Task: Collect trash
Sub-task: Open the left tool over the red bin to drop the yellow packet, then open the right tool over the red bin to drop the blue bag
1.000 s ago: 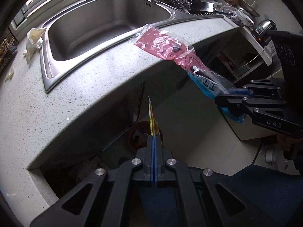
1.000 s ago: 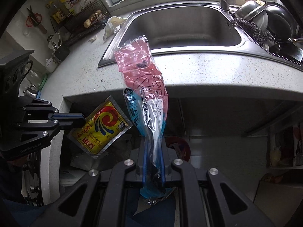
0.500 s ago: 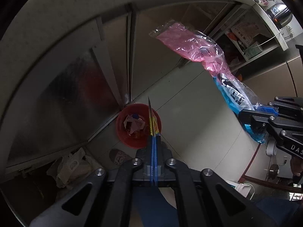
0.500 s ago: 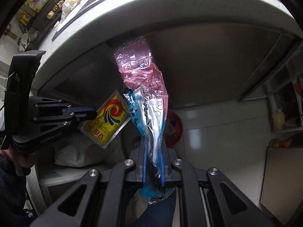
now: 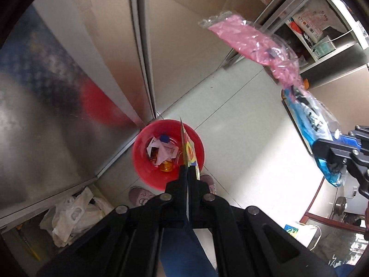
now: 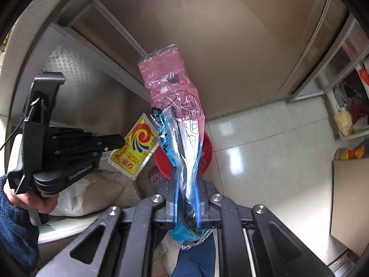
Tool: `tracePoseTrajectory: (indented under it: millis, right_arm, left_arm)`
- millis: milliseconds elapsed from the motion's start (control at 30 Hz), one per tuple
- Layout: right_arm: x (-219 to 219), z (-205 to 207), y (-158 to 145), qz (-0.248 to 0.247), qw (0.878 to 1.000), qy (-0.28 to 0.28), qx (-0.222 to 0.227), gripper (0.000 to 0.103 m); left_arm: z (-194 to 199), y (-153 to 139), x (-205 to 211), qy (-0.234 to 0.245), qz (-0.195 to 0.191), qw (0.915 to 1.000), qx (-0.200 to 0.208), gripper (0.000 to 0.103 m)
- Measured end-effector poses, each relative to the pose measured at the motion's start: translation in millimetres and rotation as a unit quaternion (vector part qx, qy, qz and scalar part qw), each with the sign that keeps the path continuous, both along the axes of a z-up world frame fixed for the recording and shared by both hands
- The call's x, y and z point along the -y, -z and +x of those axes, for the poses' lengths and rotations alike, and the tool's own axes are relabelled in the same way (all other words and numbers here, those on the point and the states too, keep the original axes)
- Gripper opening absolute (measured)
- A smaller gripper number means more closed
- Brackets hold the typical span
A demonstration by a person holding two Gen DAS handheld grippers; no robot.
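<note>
I take the red bin (image 5: 147, 161) on the pale tiled floor (image 5: 242, 124) as my mark; it stands against the foot of the metal cabinet doors (image 5: 69, 106), and I look almost straight down into it.

Left of the bin, in the open space under the cabinet, lie crumpled white plastic bags (image 5: 69, 217). Just on the near side of the bin sit a pair of mauve slippers (image 5: 140, 195).

My left gripper (image 5: 188, 173) hangs directly above the bin, jaws pressed flat together on the yellow sachet (image 5: 187, 152), which I see edge-on as a thin blade rising over the bin's opening. From the right wrist view the same sachet (image 6: 136, 149) shows its face: yellow with a red and blue swirl and red lettering, pinched at one corner by my left gripper (image 6: 122, 142), with my left hand (image 6: 34, 199) in a dark blue sleeve (image 6: 16, 226) around the handle. Inside the bin lie scraps of white paper (image 5: 165, 151), something orange (image 5: 166, 167) and a small blue cap (image 5: 164, 138).

Right of the bin, well apart from it in the left wrist view, my right gripper (image 5: 327, 144) holds the pink and blue plastic wrapper (image 5: 260, 43), which stretches up and away toward the shelving (image 5: 322, 41). In its own view my right gripper (image 6: 186, 199) is closed narrowly on the wrapper's (image 6: 182, 124) blue end, the pink end standing upward, and the bin's (image 6: 207, 157) rim shows behind it.
</note>
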State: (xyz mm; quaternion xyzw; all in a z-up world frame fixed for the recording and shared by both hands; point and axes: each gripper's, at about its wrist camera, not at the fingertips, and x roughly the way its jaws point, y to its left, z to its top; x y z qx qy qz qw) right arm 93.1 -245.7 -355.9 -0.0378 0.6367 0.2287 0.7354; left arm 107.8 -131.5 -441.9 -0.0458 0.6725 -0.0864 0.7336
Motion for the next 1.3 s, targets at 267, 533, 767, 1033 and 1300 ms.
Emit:
tracePoseTrajectory:
  millis: [267,533,767,1033,1300]
  right_arm:
    - [5,-2,-1,-0.001,1.000,0.000,0.000,0.010]
    - [8,-8,-2,-0.005,1.000,0.002,-0.001,0.010]
    - [12,-12,-3,0.000,1.000,0.012,-0.009,0.010]
    - [9,-16,-2,-0.002,1.000,0.004,-0.020,0.010]
    - [-9,-5,37,-0.031,0.998,-0.035,-0.048,0.010]
  left_arm:
    - [5,12,8,0.011,-0.004,0.9999,-0.005,0.000]
    - [5,16,6,0.006,-0.005,1.0000,0.003,0.039]
    - [3,8,15,0.009,0.007,0.9999,-0.011,0.053]
    - [-14,1,8,-0.001,0.024,0.9993,-0.029,0.054]
    - [-34,21,-9,-0.038,0.022,0.9983,-0.039,0.083]
